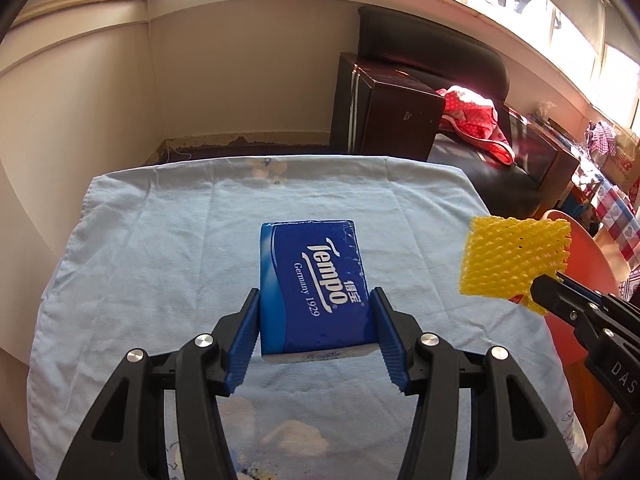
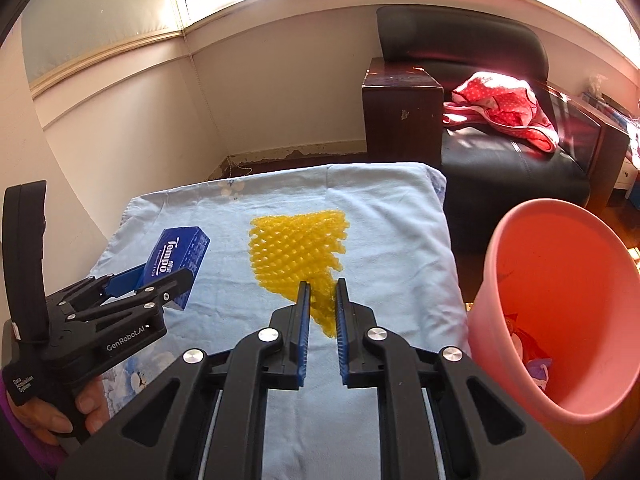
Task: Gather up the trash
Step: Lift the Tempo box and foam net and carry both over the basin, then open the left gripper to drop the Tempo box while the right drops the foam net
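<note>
Two grips: left gripper [image 1: 316, 312] clamps a glossy blue tissue pack [image 1: 314, 288] (white lettering), right gripper [image 2: 322, 286] pinches yellow foam netting [image 2: 298, 254]

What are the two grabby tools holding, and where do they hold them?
The left tool squeezes the blue tissue pack by its long sides. The right tool pinches a corner of the yellow foam net.

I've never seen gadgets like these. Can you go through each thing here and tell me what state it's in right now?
Left gripper: clamped on the tissue pack.
Tissue pack: sealed, held above the blue cloth.
Right gripper: pinching a corner of the foam net.
Yellow foam net: held up, flattened.
Pink bin: open, some trash inside.
Blue cloth: spread out, wrinkled.
</note>
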{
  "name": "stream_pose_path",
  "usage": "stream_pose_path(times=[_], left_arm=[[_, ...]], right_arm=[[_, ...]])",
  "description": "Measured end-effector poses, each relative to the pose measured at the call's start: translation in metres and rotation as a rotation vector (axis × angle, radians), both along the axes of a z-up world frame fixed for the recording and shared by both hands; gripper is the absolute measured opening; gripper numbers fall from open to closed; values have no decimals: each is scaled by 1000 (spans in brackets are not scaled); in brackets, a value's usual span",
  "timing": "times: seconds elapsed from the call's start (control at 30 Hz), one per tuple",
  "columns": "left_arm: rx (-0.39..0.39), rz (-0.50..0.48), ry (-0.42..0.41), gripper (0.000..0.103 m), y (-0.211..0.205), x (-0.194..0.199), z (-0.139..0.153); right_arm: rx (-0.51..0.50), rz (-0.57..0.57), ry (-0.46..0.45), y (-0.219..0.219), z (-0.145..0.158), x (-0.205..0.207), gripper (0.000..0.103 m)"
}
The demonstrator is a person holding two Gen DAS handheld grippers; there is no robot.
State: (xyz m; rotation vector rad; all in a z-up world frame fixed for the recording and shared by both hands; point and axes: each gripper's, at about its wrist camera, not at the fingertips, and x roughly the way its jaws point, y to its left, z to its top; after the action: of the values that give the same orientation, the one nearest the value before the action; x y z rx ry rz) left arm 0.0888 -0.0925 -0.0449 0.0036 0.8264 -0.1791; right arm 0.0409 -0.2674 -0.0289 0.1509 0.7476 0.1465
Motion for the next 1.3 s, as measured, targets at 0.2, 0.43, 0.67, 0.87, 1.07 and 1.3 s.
stream_pose_path(times=[0.2,0.43,0.67,0.87,1.07,1.3], left_arm=[[7,-75,-18,54,-40,-12,8],[21,-168,-50,54,-83,-22,19],[18,-249,-82,54,-127,-33,31],[15,-313,-95,54,-159,-42,35],[8,-368,-110,54,-187,-49,39],[-2,-412,-92,54,-212,-46,36]], right_arm=[[-4,-62,-17,-26,3,-26,12],[-19,-140,-52,-57,9,-48,12],[-47,-230,-79,-89,14,-68,12],[-59,-310,-87,-116,15,-84,12],[-84,-382,-95,-139,17,-97,12],[-145,-444,-86,-156,15,-104,12]])
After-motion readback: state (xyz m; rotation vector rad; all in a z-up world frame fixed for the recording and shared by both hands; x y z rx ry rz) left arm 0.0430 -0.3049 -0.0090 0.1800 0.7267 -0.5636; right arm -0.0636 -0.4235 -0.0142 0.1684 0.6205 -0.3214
